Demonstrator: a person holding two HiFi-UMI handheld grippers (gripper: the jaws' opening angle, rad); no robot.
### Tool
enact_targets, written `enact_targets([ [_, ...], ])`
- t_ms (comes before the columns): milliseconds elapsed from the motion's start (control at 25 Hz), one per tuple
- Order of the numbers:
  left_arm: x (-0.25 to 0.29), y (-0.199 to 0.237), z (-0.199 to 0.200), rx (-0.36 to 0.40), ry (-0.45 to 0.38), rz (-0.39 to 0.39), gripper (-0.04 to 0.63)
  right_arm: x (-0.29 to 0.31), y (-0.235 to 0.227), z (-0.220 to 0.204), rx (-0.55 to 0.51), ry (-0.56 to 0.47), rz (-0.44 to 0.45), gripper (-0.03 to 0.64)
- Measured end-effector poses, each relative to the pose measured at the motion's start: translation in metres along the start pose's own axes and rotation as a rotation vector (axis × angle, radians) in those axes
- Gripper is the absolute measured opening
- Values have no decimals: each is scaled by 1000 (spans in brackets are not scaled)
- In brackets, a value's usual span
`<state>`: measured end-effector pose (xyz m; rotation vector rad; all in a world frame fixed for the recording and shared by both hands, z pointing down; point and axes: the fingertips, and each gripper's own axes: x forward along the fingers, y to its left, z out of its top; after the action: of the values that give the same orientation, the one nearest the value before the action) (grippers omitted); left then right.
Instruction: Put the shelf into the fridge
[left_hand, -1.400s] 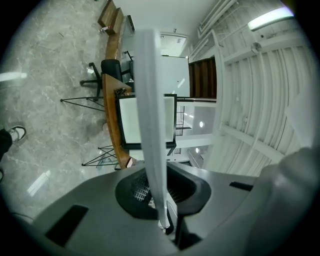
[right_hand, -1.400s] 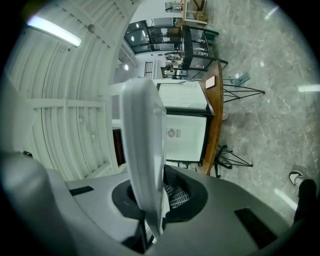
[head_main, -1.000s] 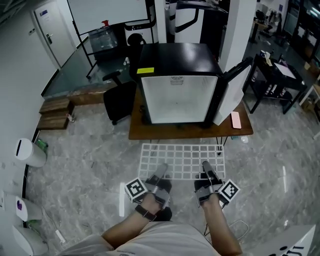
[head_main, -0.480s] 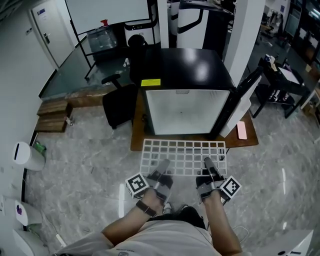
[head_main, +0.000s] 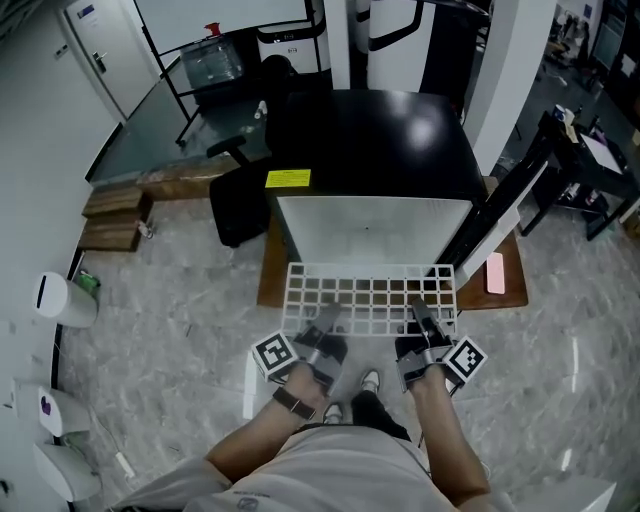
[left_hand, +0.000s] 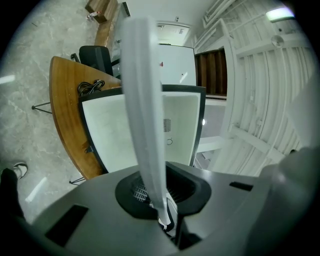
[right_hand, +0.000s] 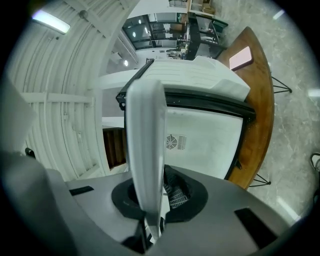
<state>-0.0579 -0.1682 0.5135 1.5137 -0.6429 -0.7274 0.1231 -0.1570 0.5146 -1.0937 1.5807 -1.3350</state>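
Note:
The white wire shelf (head_main: 370, 298) is held level in front of the open black fridge (head_main: 372, 140), its far edge at the mouth of the white interior (head_main: 372, 232). My left gripper (head_main: 324, 322) is shut on the shelf's near edge at the left. At the right of that edge my right gripper (head_main: 418, 314) is shut on it too. The shelf's wires (left_hand: 245, 75) fill the right of the left gripper view, beside the fridge interior (left_hand: 107, 135). The right gripper view has the wires (right_hand: 65, 100) at its left and the interior (right_hand: 200, 145) ahead.
The fridge stands on a low wooden table (head_main: 506, 292) with a pink phone (head_main: 495, 273) on it. Its door (head_main: 505, 205) hangs open to the right. A black office chair (head_main: 240, 200) is left of the fridge, and a black cart (head_main: 590, 170) at the far right.
The shelf and both grippers have come forward to the fridge. The shelf's far edge, earlier short of the table, now reaches the opening.

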Motion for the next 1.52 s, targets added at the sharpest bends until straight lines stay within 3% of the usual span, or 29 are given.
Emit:
enact_targets([
  [360,68,3,45,32,-52,19,29,76,-12,33,57,90,-10,46],
  [1120,69,15,46,-21,-22,20,29,78,-22,32,6,82,3,48],
  [1520,70,19,44,-26,-4,30,28,79,-24,34,37,53,-17,46],
])
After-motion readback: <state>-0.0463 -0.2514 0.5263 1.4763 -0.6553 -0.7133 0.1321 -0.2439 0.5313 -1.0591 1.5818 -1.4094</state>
